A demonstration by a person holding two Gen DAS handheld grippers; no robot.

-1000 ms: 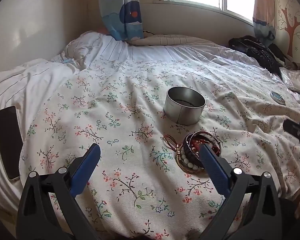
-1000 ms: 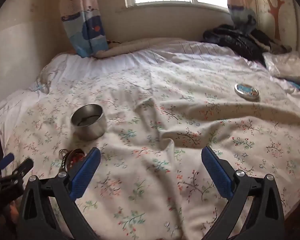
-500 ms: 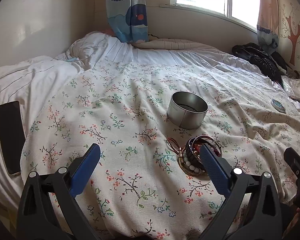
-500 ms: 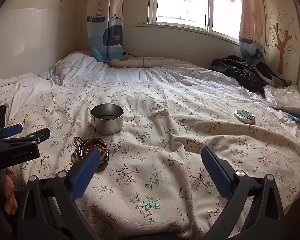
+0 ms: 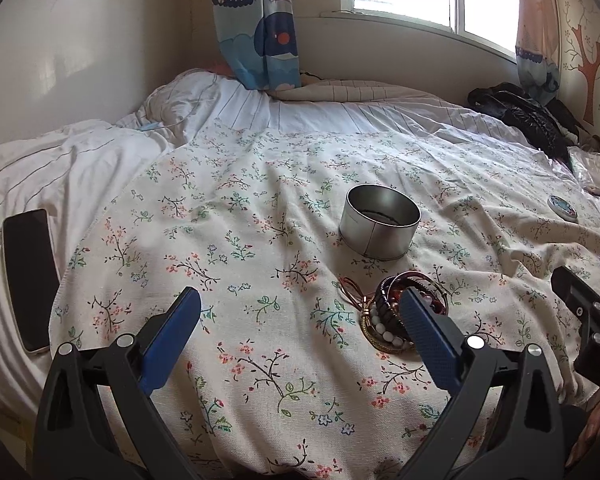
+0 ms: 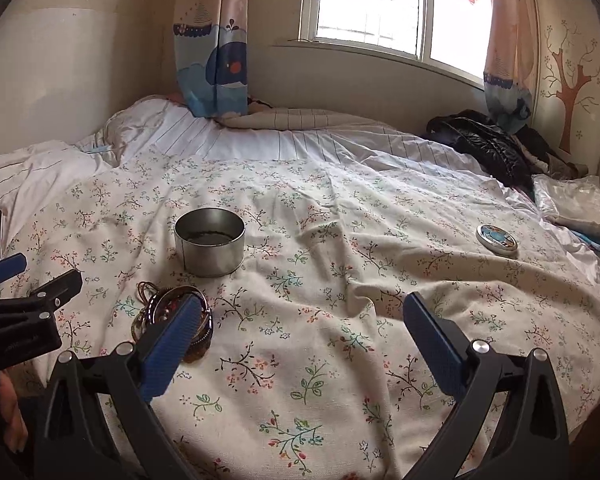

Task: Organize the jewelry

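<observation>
Bracelets [image 5: 396, 312] lie heaped on the bed [image 5: 260, 240] just beside the tin [image 5: 378, 226], both claws, left [image 5: 300, 332] and right [image 6: 302, 334], gaping wide and empty.

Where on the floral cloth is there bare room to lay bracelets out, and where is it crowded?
Free: the wide stretch between the tin and the round lid, and the patch between the phone and the tin. Crowded: just in front of the tin, where the bracelet pile lies close beside it.
</observation>
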